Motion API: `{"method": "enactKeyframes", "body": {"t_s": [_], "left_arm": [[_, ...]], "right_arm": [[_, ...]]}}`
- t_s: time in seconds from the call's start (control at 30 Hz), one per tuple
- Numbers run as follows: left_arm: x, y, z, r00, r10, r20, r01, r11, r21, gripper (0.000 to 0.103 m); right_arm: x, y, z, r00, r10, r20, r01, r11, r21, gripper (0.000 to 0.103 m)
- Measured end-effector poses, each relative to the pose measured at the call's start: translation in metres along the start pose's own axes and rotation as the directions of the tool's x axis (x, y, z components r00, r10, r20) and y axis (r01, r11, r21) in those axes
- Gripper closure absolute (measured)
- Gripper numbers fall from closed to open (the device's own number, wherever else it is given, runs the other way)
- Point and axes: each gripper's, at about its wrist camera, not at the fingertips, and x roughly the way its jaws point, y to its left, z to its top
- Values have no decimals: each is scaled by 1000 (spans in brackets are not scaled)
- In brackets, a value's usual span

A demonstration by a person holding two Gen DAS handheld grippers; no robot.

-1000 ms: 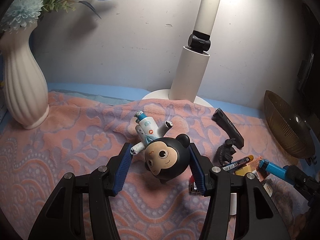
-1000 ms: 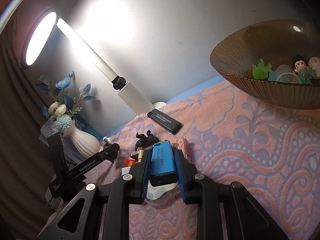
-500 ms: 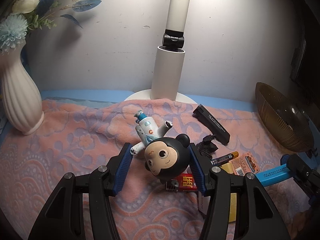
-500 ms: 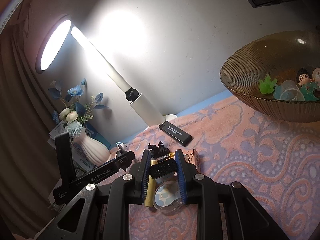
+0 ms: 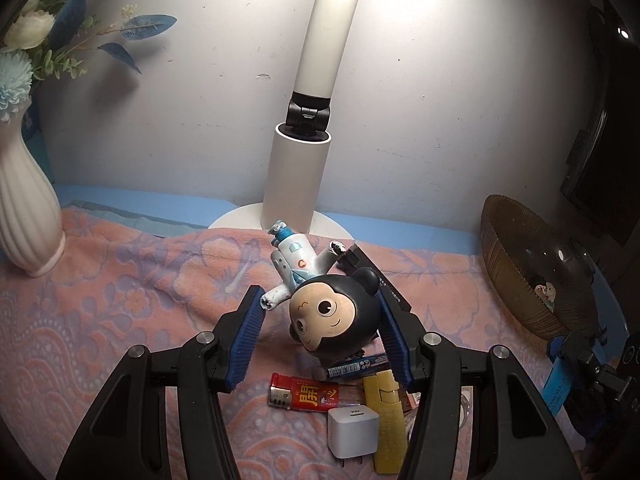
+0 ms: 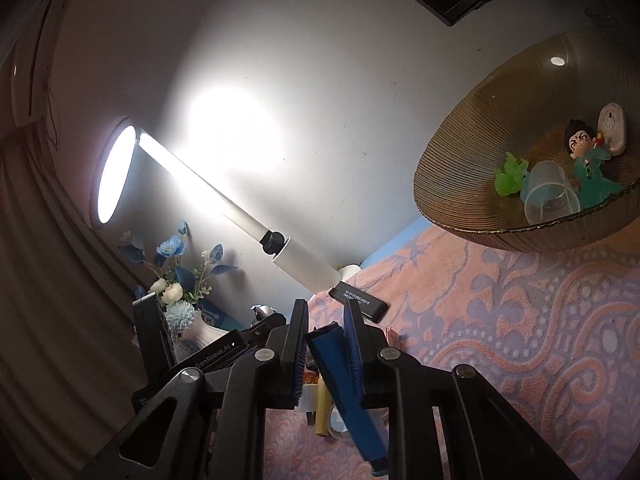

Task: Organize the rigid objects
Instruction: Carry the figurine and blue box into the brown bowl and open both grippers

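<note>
**A:** Start with your left wrist view. What have you got?

**B:** Your left gripper (image 5: pixel 320 334) is pinching the monkey doll (image 5: pixel 334 316) by its black head. The right pad presses the head; the left pad meets the doll's white arm. The doll's body points away from you, towards the lamp (image 5: pixel 298 184), and it sits above the pink cloth (image 5: pixel 120 304).

**A:** And under the doll?

**B:** A pile near you: a red lighter (image 5: pixel 304 396), a white charger (image 5: pixel 352 432), a yellow block (image 5: pixel 386 420) and a blue pen (image 5: pixel 358 368). A black bar (image 5: pixel 378 280) lies behind the doll's head. The white vase (image 5: pixel 24 208) stands far left, the brown bowl (image 5: pixel 532 276) far right on the cloth. Your right gripper (image 5: pixel 560 360) shows at the right edge, near the bowl, with something blue in it.

**A:** Now the right wrist view.

**B:** Your right gripper (image 6: pixel 326 348) is clamped on the blue lighter (image 6: pixel 348 392), which slants between the pads, its far end up near the tips and its near end low towards you. The bowl (image 6: pixel 480 184) is up at the right, apart from the gripper; in it lie a clear cup (image 6: pixel 550 198), a green toy (image 6: pixel 510 176) and a dark-haired figure (image 6: pixel 580 142). The black bar (image 6: pixel 358 302) lies just past the fingertips, at the lamp's (image 6: pixel 200 188) foot. Your left gripper (image 6: pixel 208 356) sits to the left, before the vase (image 6: pixel 204 330).
</note>
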Motion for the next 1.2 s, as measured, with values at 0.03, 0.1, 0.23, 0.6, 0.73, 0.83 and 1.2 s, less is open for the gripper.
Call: {"method": "enactKeyframes", "body": {"t_s": [0.03, 0.1, 0.23, 0.6, 0.73, 0.83, 1.2], "left_arm": [[-1, -1, 1, 1000, -6, -6, 6, 1000, -10, 50], [-1, -5, 4, 1000, -6, -13, 6, 1000, -12, 50], [-13, -10, 8, 1000, -5, 16, 5, 1000, -5, 50], [-27, -37, 30, 999, -3, 44, 1, 998, 59, 50], [-19, -75, 52, 996, -63, 61, 56, 991, 122, 50], [-6, -110, 62, 991, -126, 52, 115, 977, 178, 50], [64, -208, 57, 962, -262, -73, 272, 930, 247, 20]], "right_arm": [[-4, -4, 3, 1000, 19, 13, -19, 999, 26, 87], [-10, -10, 8, 999, 43, 27, -44, 997, 65, 87], [-16, -11, 14, 999, 18, 37, -20, 998, 57, 87], [-18, -1, 71, 999, -33, 27, 32, 999, 42, 88], [-14, -9, 120, 993, -115, 32, 115, 993, 22, 88], [-10, -23, 152, 979, -201, 21, 201, 980, 10, 88], [38, -68, 192, 887, -447, -112, 444, 895, -54, 63]]}}
